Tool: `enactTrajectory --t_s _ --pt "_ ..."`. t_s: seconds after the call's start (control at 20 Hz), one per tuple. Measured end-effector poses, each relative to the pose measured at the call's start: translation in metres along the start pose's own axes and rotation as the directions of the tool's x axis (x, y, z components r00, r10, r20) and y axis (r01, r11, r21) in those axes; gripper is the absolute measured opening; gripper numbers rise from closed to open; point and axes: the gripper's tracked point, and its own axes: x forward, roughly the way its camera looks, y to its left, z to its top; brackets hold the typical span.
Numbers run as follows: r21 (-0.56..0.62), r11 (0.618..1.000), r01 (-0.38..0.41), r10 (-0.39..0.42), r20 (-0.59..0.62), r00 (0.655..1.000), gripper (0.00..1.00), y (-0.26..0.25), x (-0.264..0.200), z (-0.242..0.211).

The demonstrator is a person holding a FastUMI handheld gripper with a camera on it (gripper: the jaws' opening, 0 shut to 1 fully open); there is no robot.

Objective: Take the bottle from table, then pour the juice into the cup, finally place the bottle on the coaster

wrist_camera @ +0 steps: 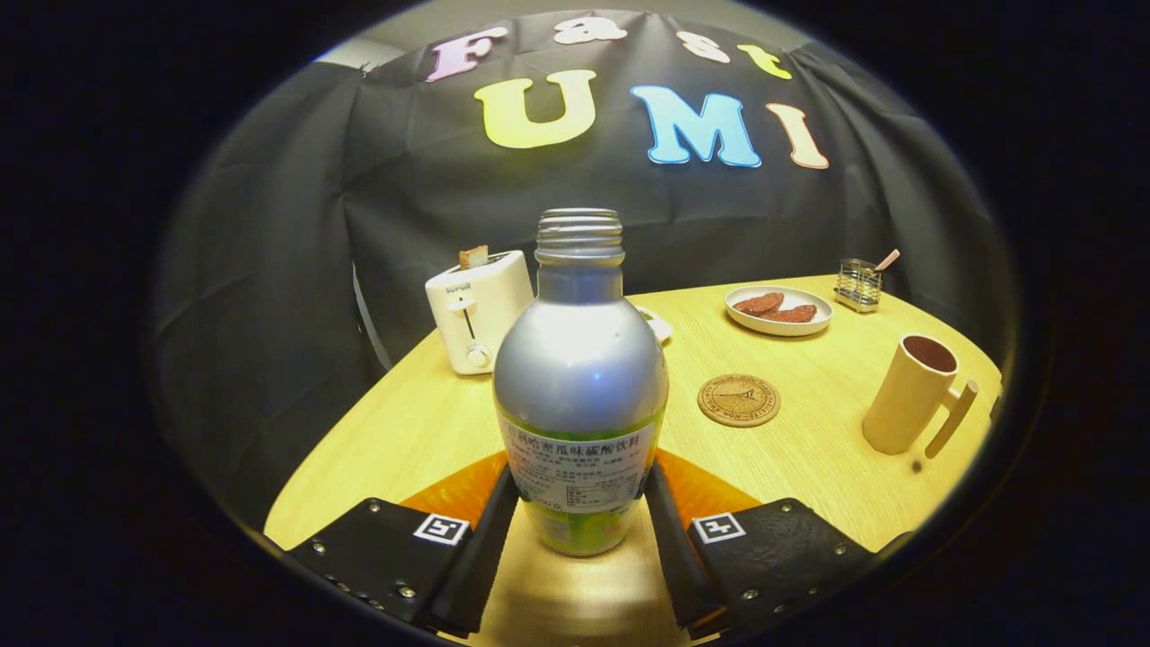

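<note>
2 fingers (490, 530) of gripper (581, 521) pinch bottle (579, 377); bottle base hides contact; cup (912, 394) beyond

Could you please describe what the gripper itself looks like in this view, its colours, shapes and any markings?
The gripper has two wide black plates studded with small silver screws or rivets. Each plate carries a square black-and-white marker near its inner corner. From the plates, two long, flat black jaws run forward, and orange parts show just behind them. No cables, hand or sleeve can be seen.
</note>
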Motion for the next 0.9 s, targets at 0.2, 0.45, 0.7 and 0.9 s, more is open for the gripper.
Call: enactTrajectory --t_s 0.2,0.45,0.7,0.9 --pt "0.094 0.996 -0.002 -0.002 0.047 0.999 0.75 -0.01 -0.008 0.026" --pt "0.152 0.988 -0.028 0.019 0.062 0.998 0.75 -0.011 -0.01 0.04" --pt "0.193 0.981 0.016 -0.029 0.067 0.997 0.75 -0.025 -0.014 0.053" --pt "0.201 0.978 0.061 -0.076 0.068 0.995 0.75 -0.042 -0.015 0.059"
